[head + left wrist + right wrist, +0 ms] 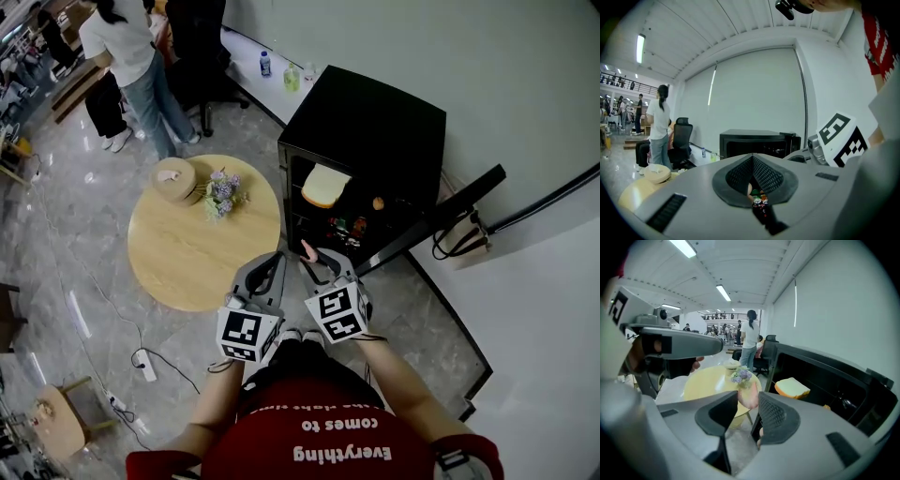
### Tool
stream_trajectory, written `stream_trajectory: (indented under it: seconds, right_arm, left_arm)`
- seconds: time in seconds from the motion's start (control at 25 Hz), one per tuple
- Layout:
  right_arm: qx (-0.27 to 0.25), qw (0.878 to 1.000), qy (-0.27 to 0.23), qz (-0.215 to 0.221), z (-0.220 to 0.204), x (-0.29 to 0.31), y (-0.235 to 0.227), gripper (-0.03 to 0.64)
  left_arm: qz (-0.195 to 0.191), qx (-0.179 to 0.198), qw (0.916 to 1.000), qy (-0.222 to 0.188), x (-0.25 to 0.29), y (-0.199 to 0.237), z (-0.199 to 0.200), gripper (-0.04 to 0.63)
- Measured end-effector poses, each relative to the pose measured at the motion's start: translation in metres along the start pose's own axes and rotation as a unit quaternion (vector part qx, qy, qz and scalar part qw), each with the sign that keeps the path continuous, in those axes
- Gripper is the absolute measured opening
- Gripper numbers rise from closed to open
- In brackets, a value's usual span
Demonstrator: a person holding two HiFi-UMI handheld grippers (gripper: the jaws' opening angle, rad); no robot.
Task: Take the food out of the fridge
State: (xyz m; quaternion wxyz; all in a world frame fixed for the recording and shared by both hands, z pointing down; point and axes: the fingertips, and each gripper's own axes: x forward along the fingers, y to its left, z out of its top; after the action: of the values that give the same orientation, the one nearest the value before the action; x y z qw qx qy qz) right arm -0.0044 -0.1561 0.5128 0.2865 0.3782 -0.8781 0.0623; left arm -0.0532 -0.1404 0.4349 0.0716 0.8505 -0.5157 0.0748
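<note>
The black fridge (375, 112) stands with its door (441, 217) swung open to the right. A slice of bread (324, 186) lies on its upper shelf, beside a small orange piece (378, 202). Cans (349, 228) stand on the shelf below. My right gripper (315, 257) is in front of the fridge, shut on a pink piece of food (307, 250). In the right gripper view the pink food (750, 401) sits between the pads of the right gripper (747, 404), with the bread (792, 387) beyond. My left gripper (277, 255) hangs beside it, shut and holding nothing. The left gripper (753, 159) points at the fridge (754, 143).
A round wooden table (187, 258) stands left of the fridge, bearing a bunch of flowers (221, 192) and a stack of woven plates (174, 178). A person (131, 56) stands beyond it by an office chair. A power strip (145, 364) lies on the floor.
</note>
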Motion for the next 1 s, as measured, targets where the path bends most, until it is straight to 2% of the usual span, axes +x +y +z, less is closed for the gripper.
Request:
stream_trajectory:
  seconds: [0.2, 0.36, 0.6, 0.76, 0.88, 1.0]
  right_arm:
    - [-0.031, 0.998, -0.002, 0.054, 0.01, 0.022, 0.041, 0.144]
    - [-0.064, 0.992, -0.009, 0.107, 0.026, 0.039, 0.083, 0.144]
    - [-0.107, 0.976, -0.019, 0.187, 0.045, 0.066, 0.157, 0.144]
    - [-0.124, 0.965, -0.013, 0.23, 0.045, 0.08, 0.202, 0.144]
    - [-0.142, 0.958, 0.001, 0.248, 0.025, 0.102, 0.222, 0.144]
    - [-0.162, 0.951, 0.044, 0.261, -0.018, 0.139, 0.235, 0.144]
  left_arm:
    - [0.055, -0.014, 0.9984, 0.004, -0.029, 0.031, -0.008, 0.006]
    - [0.119, -0.021, 0.9926, 0.004, -0.067, 0.063, -0.013, 0.006]
    - [0.215, -0.037, 0.9759, 0.003, -0.132, 0.105, -0.022, 0.006]
    - [0.265, -0.051, 0.9629, 0.009, -0.172, 0.121, -0.035, 0.006]
    - [0.296, -0.056, 0.9535, 0.012, -0.194, 0.13, -0.044, 0.006]
    - [0.317, -0.064, 0.9462, 0.016, -0.206, 0.136, -0.053, 0.006]
